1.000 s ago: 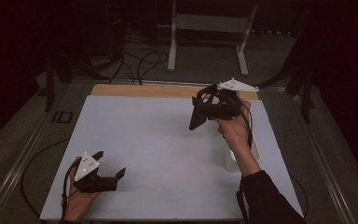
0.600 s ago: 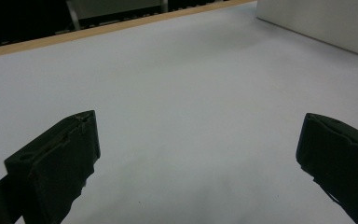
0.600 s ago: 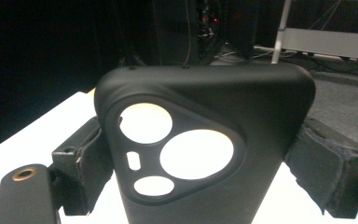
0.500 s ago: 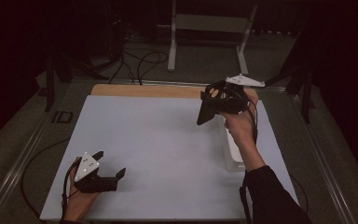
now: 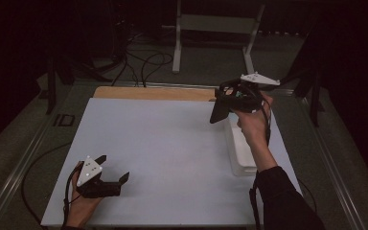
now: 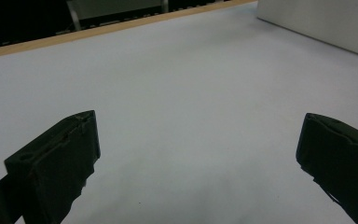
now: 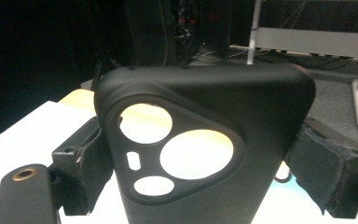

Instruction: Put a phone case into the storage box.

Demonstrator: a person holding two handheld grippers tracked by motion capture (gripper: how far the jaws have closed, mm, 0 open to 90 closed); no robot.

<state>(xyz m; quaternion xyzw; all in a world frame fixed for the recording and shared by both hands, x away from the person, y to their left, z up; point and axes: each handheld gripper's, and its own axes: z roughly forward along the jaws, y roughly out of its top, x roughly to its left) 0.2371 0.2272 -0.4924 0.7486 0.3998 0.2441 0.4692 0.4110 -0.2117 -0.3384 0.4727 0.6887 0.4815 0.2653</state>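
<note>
While dark room surrounds white table point(image 5: 172, 143), right hand-held gripper point(image 5: 220, 112) clamps phone case point(image 7: 205, 154); left hand-held gripper point(image 5: 112, 170) wide.

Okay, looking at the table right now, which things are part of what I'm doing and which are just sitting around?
In the job:
- black phone case, clamped in the right claw, lifted above the table
- white bin just below it

Lying about:
- left claw, open, resting on the white table
- metal stand and cables on the floor behind
</note>
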